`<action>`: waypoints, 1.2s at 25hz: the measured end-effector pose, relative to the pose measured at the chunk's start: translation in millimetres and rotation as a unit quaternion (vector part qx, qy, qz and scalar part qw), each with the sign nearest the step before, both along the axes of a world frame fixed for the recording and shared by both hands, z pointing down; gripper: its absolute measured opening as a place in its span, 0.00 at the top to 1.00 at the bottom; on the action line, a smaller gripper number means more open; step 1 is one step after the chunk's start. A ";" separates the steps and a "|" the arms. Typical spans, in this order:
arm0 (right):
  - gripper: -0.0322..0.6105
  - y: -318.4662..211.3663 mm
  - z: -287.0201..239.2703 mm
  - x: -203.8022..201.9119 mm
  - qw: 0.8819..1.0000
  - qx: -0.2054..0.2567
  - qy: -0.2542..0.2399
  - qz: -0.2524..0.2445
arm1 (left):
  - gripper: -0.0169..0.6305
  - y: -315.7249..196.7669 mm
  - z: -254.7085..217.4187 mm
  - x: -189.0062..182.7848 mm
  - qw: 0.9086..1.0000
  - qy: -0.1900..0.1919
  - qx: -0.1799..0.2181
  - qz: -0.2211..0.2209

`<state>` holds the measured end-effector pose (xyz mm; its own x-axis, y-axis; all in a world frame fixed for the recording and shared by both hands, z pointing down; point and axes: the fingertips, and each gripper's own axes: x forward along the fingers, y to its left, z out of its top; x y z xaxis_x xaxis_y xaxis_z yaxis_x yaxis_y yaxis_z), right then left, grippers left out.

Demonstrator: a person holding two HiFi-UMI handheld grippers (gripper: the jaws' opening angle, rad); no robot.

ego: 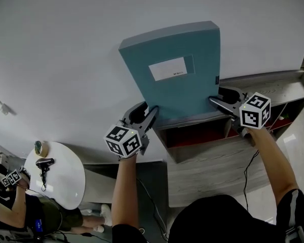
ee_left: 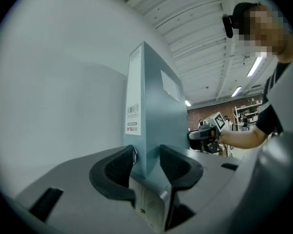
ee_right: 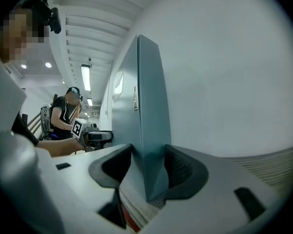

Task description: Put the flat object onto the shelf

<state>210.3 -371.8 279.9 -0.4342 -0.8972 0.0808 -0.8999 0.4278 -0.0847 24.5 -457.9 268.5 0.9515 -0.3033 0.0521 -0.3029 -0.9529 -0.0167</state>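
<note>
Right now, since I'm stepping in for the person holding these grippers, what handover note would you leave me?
The left gripper is shut on the teal box file, at its lower left corner in the head view.
The right gripper is shut on its lower right corner.
The file is upright, with its lower edge at the top board of the grey shelf unit, by the white wall.
Done: file brought to the shelf.
Left: settle it, probably check it stands alone, then open both grippers.

Wall (ego: 66,59): plain white, unbroken.
Ceiling (ee_left: 200,23): white ribbed panels, lit by strip lights (ee_left: 256,66).
Table (ego: 71,186): round, white, set low at the left.
Floor (ego: 300,151): pale, glossy, glimpsed at the right.
</note>
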 end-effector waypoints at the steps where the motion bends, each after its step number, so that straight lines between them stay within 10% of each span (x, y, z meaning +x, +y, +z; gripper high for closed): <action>1: 0.62 -0.4 0.1 0.4 1.000 -0.001 0.003 -0.002 | 0.71 -0.7 0.3 0.7 1.000 0.001 -0.002 -0.003; 30: 0.62 -17.1 8.8 7.8 0.999 0.000 0.042 -0.013 | 0.72 -11.6 6.9 7.0 1.000 -0.011 -0.023 -0.012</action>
